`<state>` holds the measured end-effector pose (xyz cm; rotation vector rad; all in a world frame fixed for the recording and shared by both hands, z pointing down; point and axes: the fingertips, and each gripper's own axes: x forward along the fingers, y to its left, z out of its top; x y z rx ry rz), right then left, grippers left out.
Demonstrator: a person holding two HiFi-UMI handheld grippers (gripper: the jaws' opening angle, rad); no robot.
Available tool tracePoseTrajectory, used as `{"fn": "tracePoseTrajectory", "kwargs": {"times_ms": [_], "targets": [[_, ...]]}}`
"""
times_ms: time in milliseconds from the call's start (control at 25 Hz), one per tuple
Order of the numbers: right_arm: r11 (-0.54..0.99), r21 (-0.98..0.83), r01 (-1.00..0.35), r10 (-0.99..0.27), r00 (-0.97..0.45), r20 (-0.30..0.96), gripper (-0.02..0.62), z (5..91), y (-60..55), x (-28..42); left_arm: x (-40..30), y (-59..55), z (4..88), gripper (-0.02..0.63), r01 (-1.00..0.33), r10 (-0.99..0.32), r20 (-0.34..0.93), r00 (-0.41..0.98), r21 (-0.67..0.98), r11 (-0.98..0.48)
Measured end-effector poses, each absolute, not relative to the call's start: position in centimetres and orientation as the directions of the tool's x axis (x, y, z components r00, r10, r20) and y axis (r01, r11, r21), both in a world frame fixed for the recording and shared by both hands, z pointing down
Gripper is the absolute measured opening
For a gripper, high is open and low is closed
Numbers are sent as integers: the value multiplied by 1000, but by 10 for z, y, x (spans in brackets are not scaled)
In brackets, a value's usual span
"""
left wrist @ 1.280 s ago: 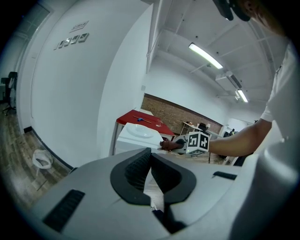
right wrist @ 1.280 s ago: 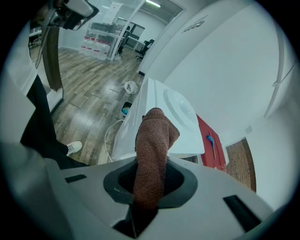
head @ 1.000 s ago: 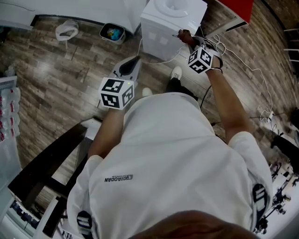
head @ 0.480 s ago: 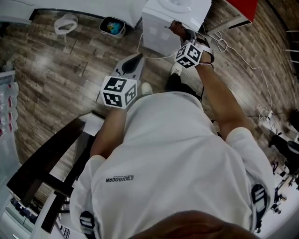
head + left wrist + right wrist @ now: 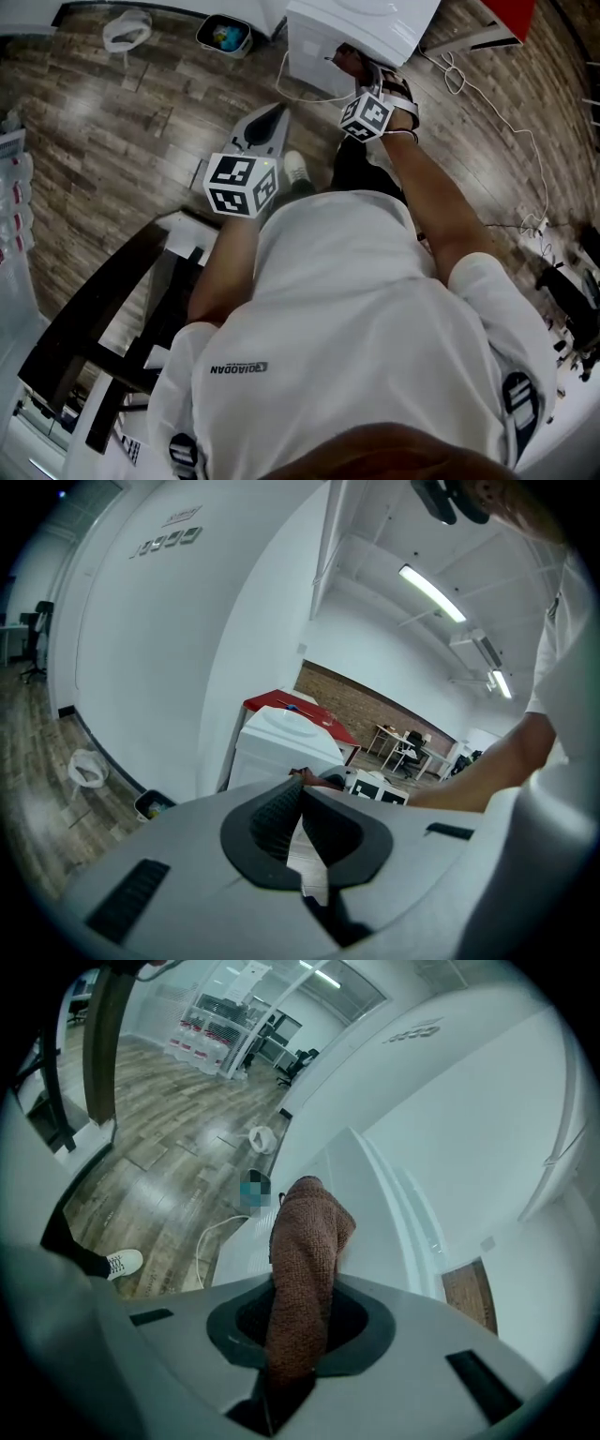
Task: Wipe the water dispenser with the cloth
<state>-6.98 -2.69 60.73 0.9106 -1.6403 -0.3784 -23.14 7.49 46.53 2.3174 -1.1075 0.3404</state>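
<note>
The right claw (image 5: 298, 1321) is clenched on the brown cloth (image 5: 305, 1241), which stands up out of the dark pads as a thick folded roll. The cloth's free end lies at the white side of the water dispenser (image 5: 375, 1204), near that side's upper edge; whether it presses on the panel cannot be told. From the head view, this claw (image 5: 352, 58) is stretched forward on a straight arm, its marker cube (image 5: 366, 114) just behind the cloth (image 5: 347, 54) and the dispenser (image 5: 361, 28) directly ahead.

The left claw (image 5: 302, 803) is closed with its tips together and nothing between them. It is held back close to the person's body, well apart from the dispenser (image 5: 281, 747), with its marker cube (image 5: 239, 185) over the wooden floor (image 5: 112, 141).

Beside the dispenser's foot, a white cable (image 5: 211, 1237) loops over the floor, and a white shoe (image 5: 117, 1263) stands nearby. Farther on, a small bin (image 5: 223, 35) sits against the white wall. Behind the dispenser shows a red table (image 5: 281, 703).
</note>
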Motion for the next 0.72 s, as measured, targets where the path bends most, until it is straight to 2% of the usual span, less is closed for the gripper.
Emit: {"fn": "tracePoseTrajectory", "kwargs": {"times_ms": [720], "targets": [[717,554,-424,-622,-31,782,52,706,-30,-75,-208,75,529,-3,-778,-572,528,628,429,-458]]}}
